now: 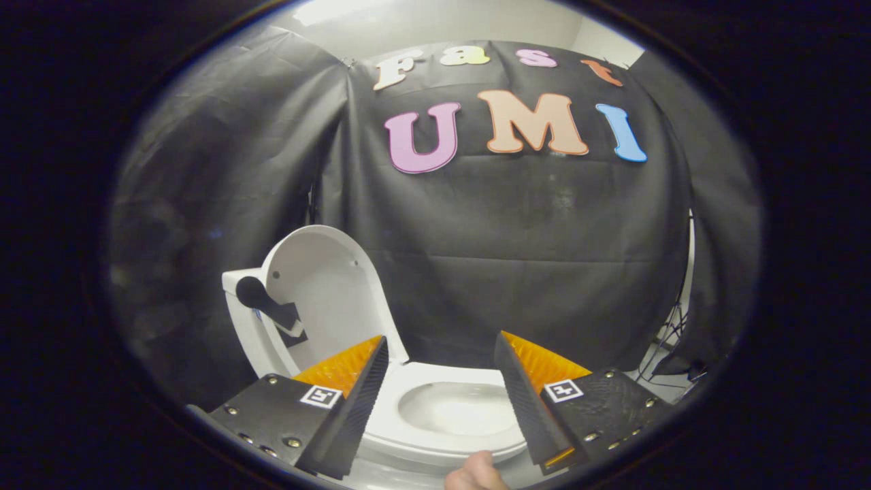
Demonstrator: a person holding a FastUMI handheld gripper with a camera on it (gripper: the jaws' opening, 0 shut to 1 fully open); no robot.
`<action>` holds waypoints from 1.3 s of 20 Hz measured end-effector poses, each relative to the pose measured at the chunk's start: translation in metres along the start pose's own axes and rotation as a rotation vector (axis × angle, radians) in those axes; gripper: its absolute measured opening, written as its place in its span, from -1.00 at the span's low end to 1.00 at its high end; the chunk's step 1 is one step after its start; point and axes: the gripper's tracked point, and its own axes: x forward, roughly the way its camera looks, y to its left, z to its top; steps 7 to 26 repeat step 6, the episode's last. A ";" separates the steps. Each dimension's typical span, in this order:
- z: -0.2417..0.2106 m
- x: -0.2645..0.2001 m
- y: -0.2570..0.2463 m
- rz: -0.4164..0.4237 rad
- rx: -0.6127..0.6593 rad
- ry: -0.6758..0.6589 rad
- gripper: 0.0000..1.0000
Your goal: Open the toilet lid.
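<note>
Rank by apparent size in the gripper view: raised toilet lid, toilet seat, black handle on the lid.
1. Raised toilet lid, standing upright.
2. Toilet seat, partly hidden behind the open hand-held gripper, so lid versus seat is unsure.
3. Black handle, clearly smallest.

Glossy smooth toilet lid (326, 286), glossy seat (435, 374), matt creased cloth wall (517, 258)
</note>
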 end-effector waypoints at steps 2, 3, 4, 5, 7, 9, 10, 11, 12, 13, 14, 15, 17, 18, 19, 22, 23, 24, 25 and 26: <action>0.005 0.002 -0.004 -0.003 0.022 -0.015 0.85; 0.004 0.003 -0.007 -0.006 0.036 -0.015 0.85; 0.004 0.006 -0.009 -0.010 0.047 -0.013 0.85; 0.004 0.006 -0.012 -0.021 0.059 -0.011 0.85; 0.003 0.006 -0.014 -0.029 0.073 -0.010 0.85; 0.003 0.006 -0.014 -0.029 0.073 -0.010 0.85; 0.003 0.006 -0.014 -0.029 0.073 -0.010 0.85; 0.003 0.006 -0.014 -0.029 0.073 -0.010 0.85; 0.003 0.006 -0.014 -0.029 0.073 -0.010 0.85; 0.003 0.006 -0.014 -0.029 0.073 -0.010 0.85; 0.003 0.006 -0.014 -0.029 0.073 -0.010 0.85; 0.003 0.006 -0.014 -0.029 0.073 -0.010 0.85; 0.003 0.006 -0.014 -0.029 0.073 -0.010 0.85; 0.003 0.006 -0.014 -0.029 0.073 -0.010 0.85; 0.003 0.006 -0.014 -0.029 0.073 -0.010 0.85; 0.003 0.006 -0.014 -0.029 0.073 -0.010 0.85; 0.003 0.006 -0.014 -0.029 0.073 -0.010 0.85; 0.003 0.006 -0.014 -0.029 0.073 -0.010 0.85; 0.003 0.006 -0.014 -0.029 0.073 -0.010 0.85; 0.003 0.006 -0.014 -0.029 0.073 -0.010 0.85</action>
